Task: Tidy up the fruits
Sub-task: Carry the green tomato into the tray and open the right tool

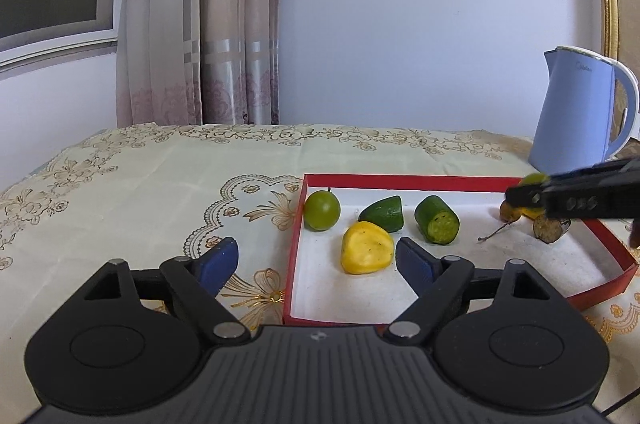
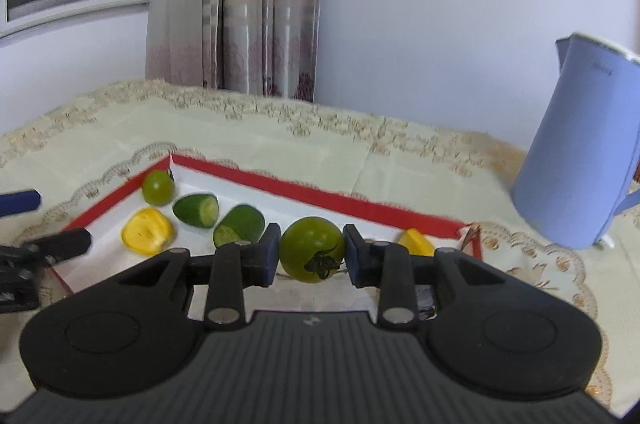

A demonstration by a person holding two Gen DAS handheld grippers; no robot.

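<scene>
A shallow red-rimmed tray (image 1: 400, 181) (image 2: 320, 198) holds a round green fruit (image 1: 322, 210) (image 2: 158, 187), two green cucumber halves (image 1: 382, 213) (image 1: 437, 220), a yellow piece (image 1: 366, 253) (image 2: 147, 230) and small brown and yellow pieces (image 1: 552, 228) at its right end. My left gripper (image 1: 320, 260) is open and straddles the tray's left wall. The yellow piece lies just inside its right pad (image 1: 416, 260), ungripped. My right gripper (image 2: 311, 256) (image 1: 520, 194) is shut on a green tomato (image 2: 312, 250) above the tray's right part.
A pale blue kettle (image 1: 576, 112) (image 2: 576, 152) stands on the embroidered tablecloth (image 1: 160, 176) behind the tray's right end. A wall, a curtain and a window lie beyond the table's far edge.
</scene>
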